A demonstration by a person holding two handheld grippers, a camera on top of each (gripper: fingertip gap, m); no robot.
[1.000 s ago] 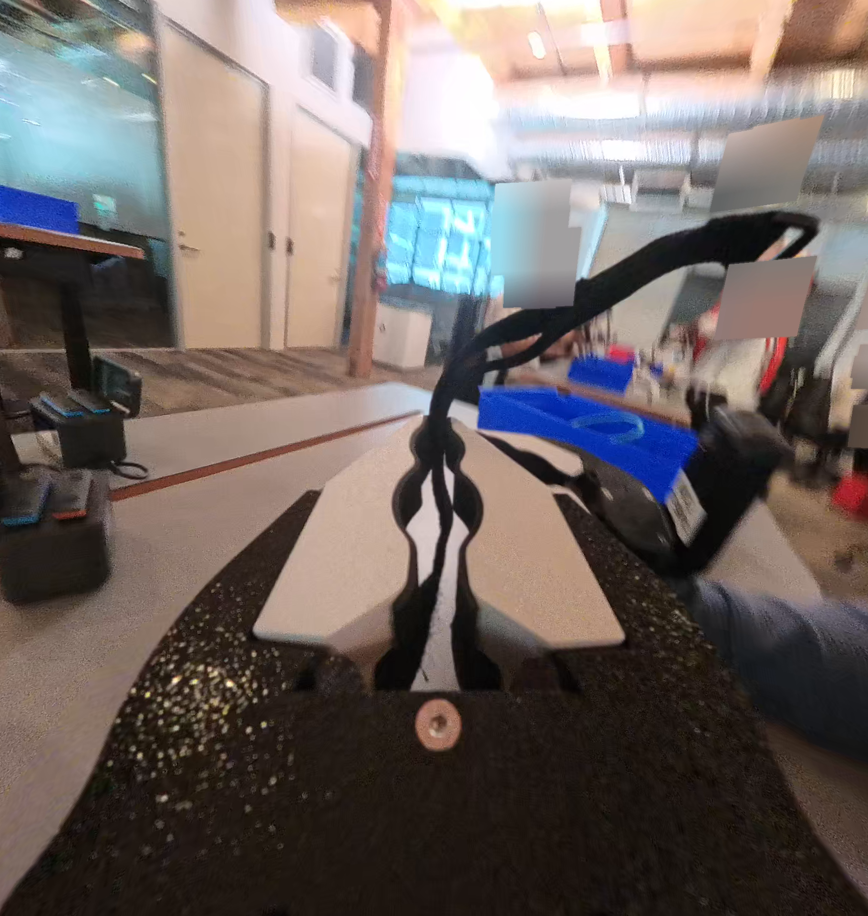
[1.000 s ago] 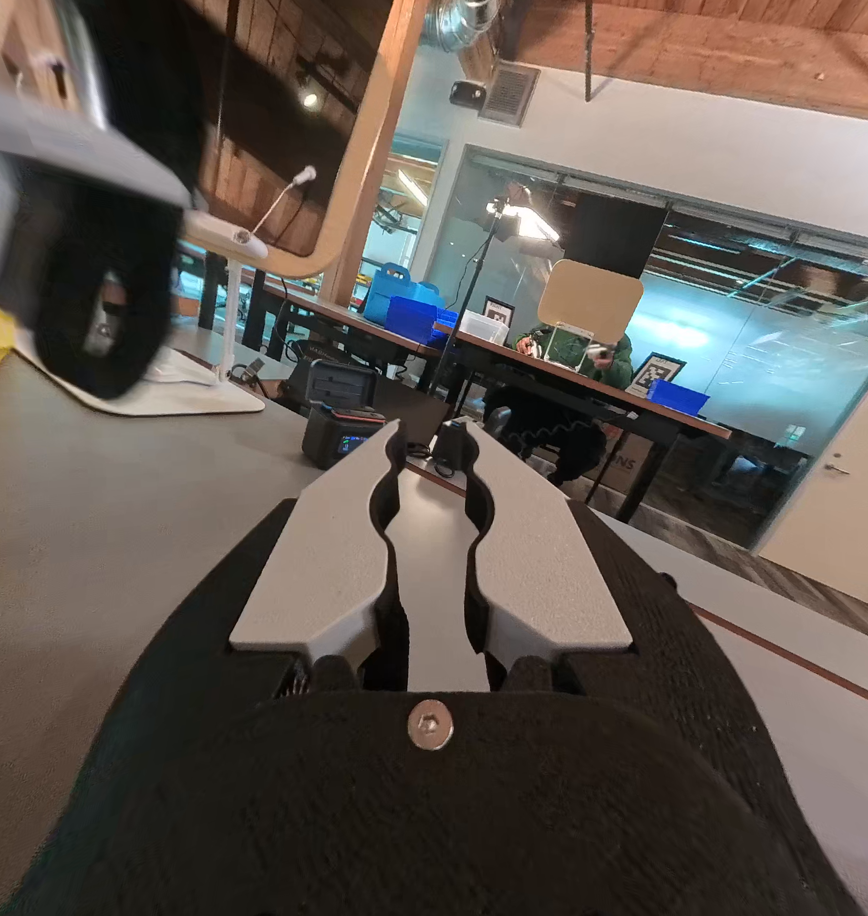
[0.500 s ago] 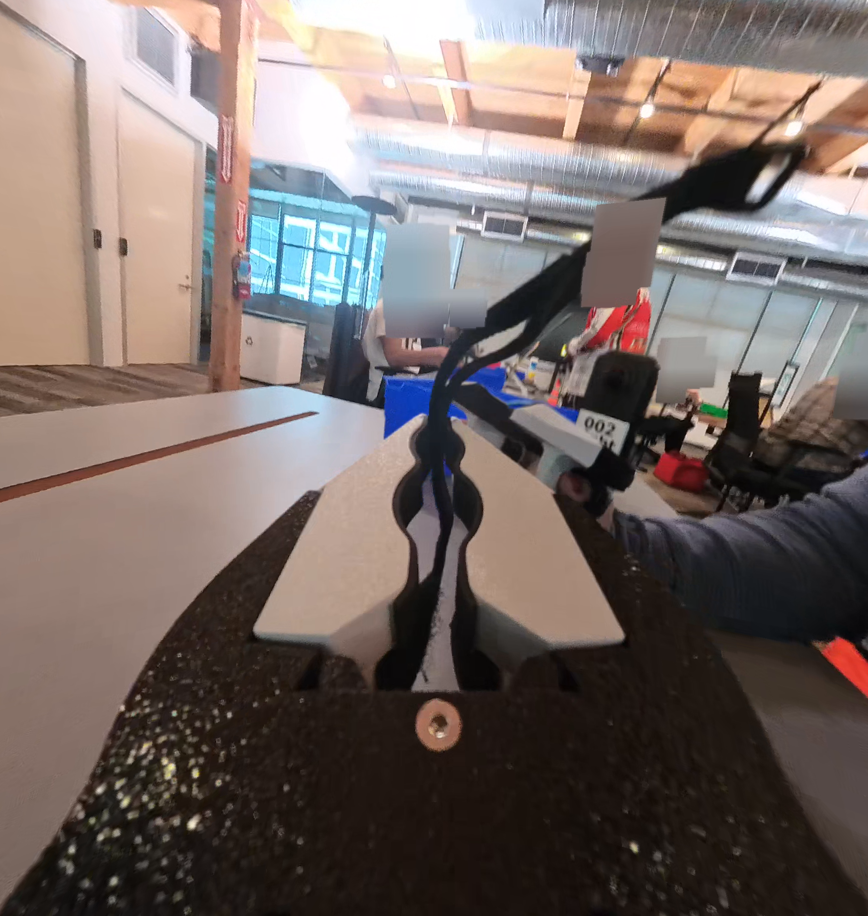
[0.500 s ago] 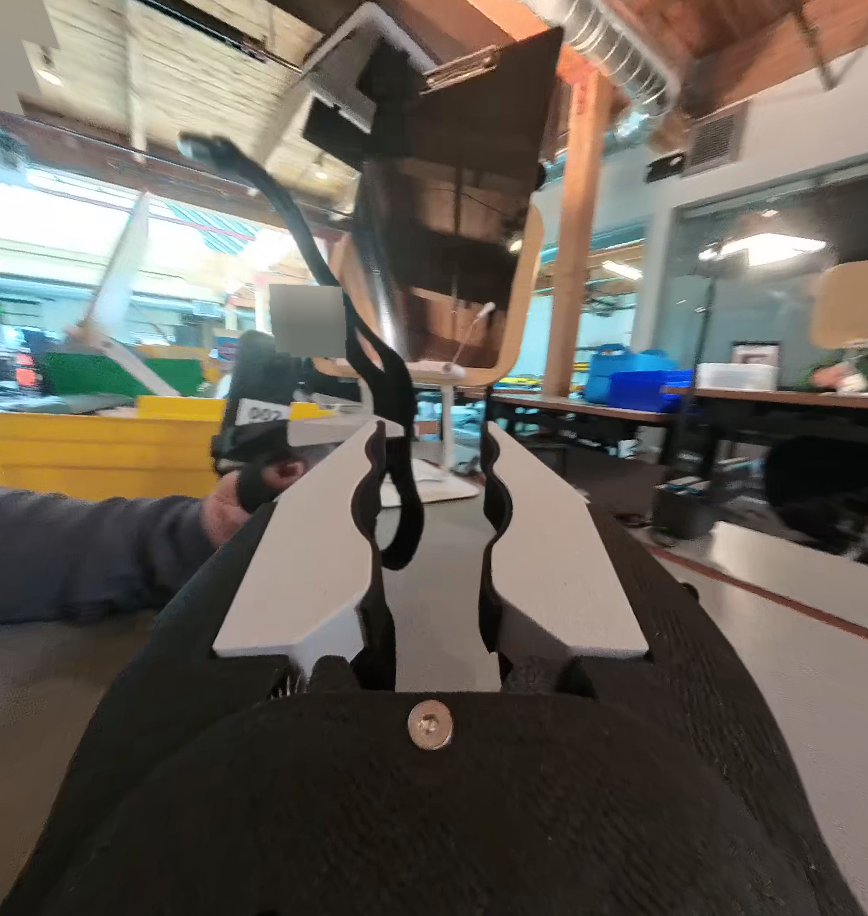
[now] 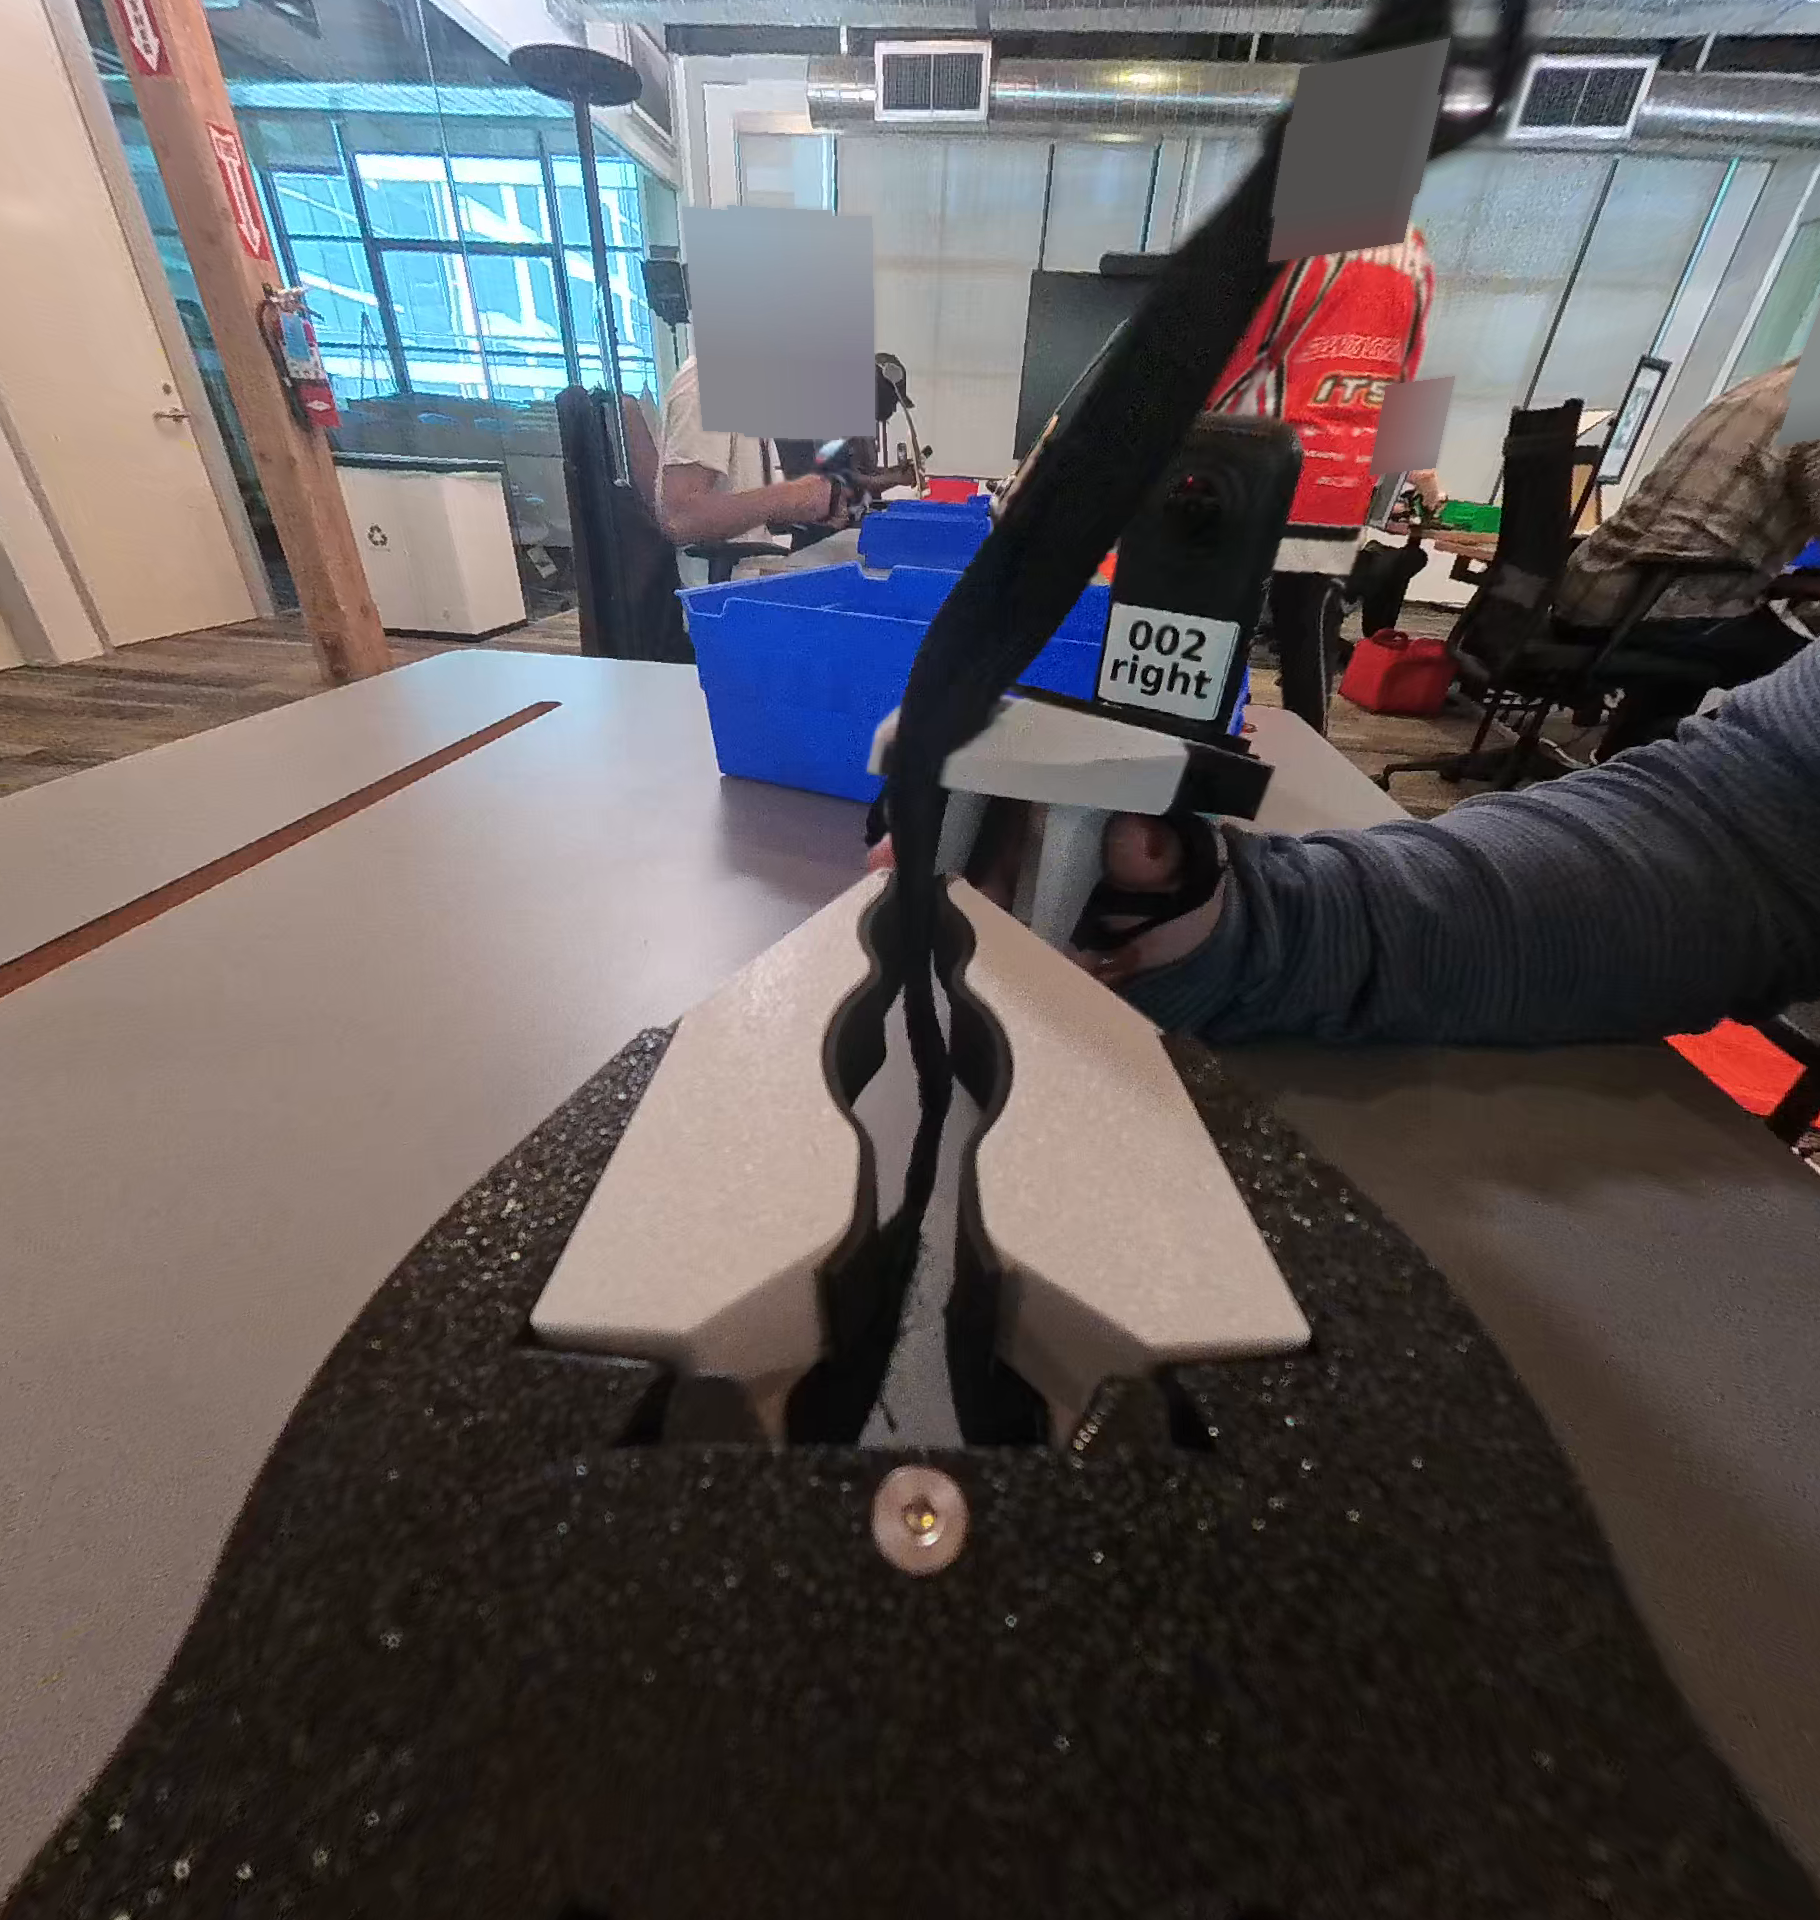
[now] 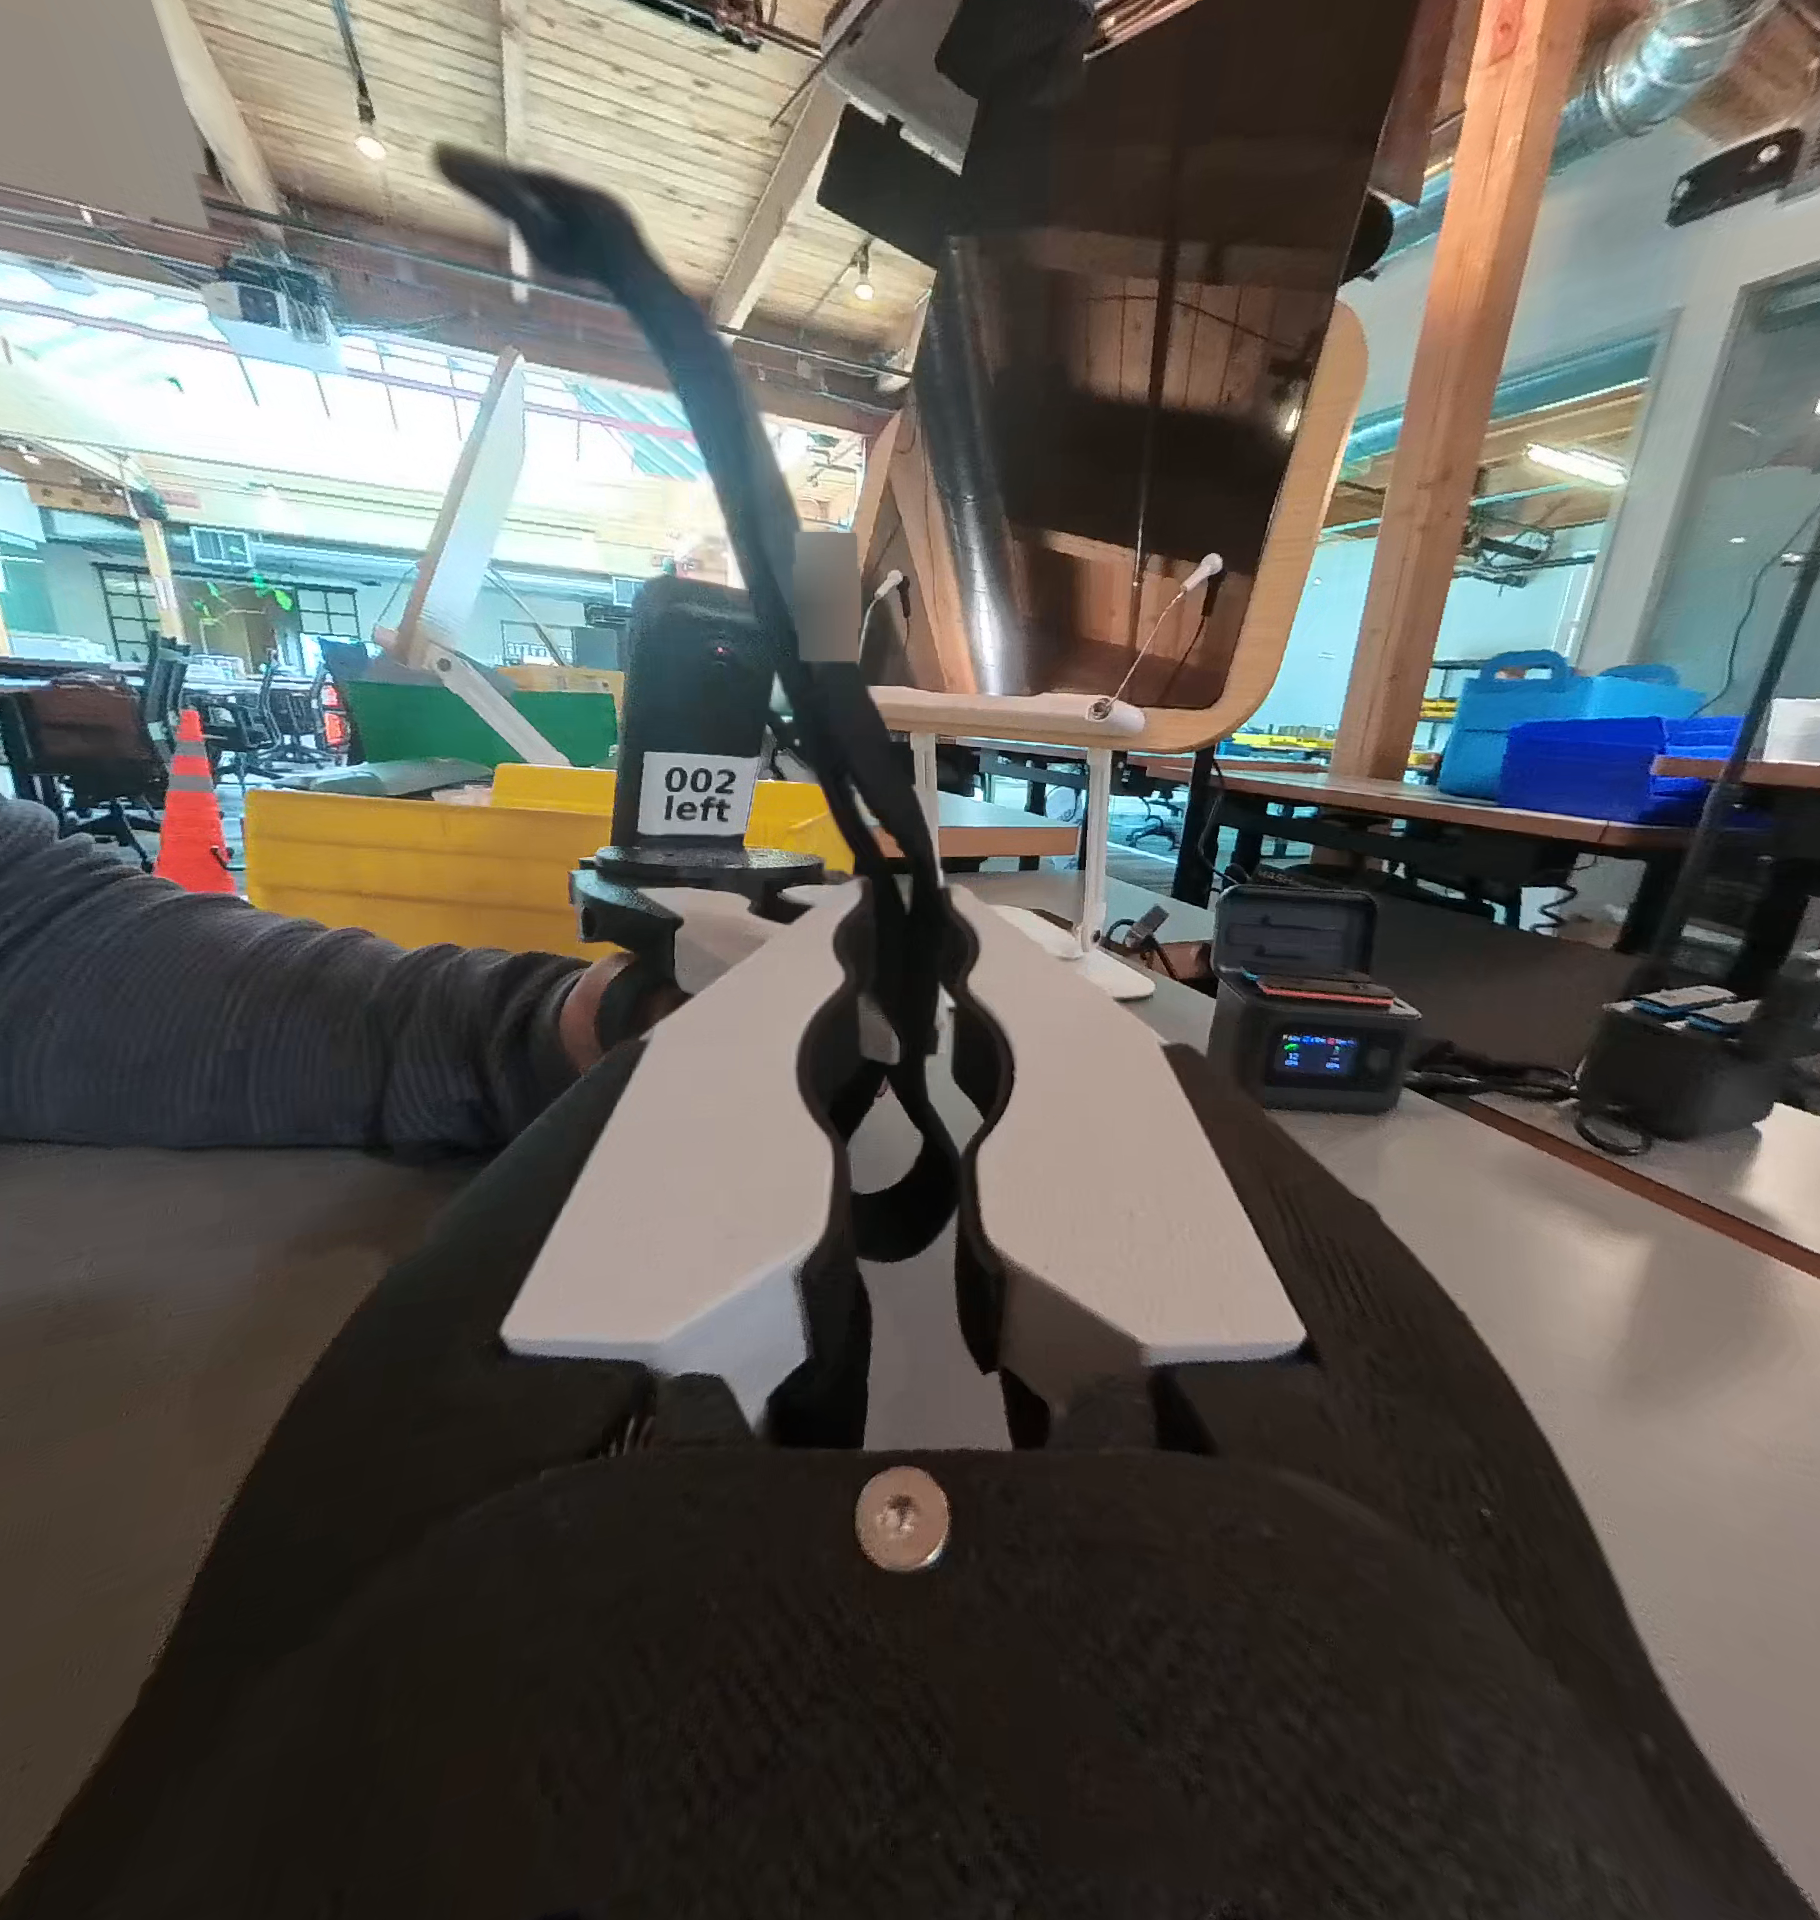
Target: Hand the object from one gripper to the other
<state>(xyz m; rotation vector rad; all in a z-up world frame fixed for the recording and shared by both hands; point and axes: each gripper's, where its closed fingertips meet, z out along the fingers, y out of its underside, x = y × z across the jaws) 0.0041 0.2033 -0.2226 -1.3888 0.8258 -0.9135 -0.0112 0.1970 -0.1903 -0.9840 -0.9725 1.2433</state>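
The strap [image 5: 1051, 582] is running up between the left hand-held gripper [image 5: 918, 904] and the right hand-held gripper [image 5: 890, 769] facing it just ahead. Behind them a bin [image 5: 802, 665] is sitting on the surface [image 5: 366, 935]. In the right wrist view, two chargers [image 6: 1311, 1018] are standing to the right.

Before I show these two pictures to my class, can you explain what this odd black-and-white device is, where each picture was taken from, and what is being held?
No robot is here: a person holds a two-finger gripper in each hand, and each picture comes from a camera on one gripper, looking along its fingers. The left gripper is shut on a black strap, which rises up and to the right. In the other picture the right gripper has its fingers closed in around the same strap, though a full grip cannot be judged. Each view also shows the opposite gripper and a grey sleeve. On the grey table stand a blue bin and small black charger boxes.
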